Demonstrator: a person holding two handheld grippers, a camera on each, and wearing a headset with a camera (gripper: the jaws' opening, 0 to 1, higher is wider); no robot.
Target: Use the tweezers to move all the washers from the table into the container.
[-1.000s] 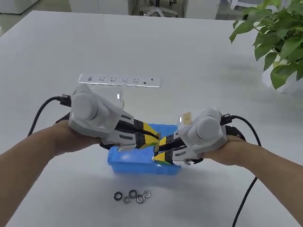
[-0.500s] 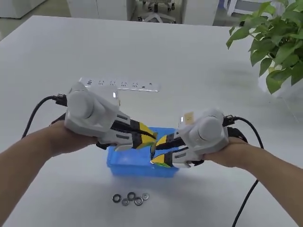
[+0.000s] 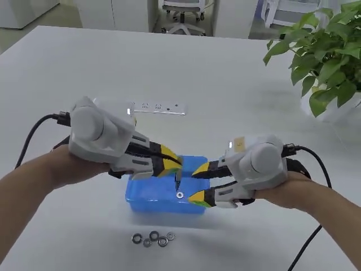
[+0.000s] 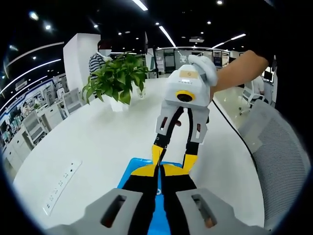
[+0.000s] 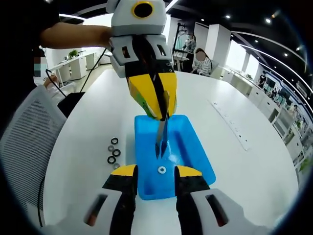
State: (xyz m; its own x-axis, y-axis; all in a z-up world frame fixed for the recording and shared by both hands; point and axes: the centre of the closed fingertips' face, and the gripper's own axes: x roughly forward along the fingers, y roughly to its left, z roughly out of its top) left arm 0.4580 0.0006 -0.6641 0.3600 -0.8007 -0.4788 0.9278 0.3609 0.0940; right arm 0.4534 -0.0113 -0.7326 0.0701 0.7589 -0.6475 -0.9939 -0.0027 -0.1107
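Left gripper (image 3: 172,164) is clamped on the tweezers (image 3: 177,182), tips down over the blue container (image 3: 144,195), and the loose washers (image 3: 153,239) sit on the surface on the person's side of it, just past the container's near wall.

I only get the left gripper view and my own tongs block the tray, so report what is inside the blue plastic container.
Observer: One silver metal washer lies on the floor of the blue plastic container.
Operator: Give me the tweezers' position.
Observer: The thin metal tweezers hang tip-down from the left tongs, tips over the container near that washer.
Operator: Count what remains outside.
Observer: Five metal washers sit clustered on the white table, on the person's side of the container.
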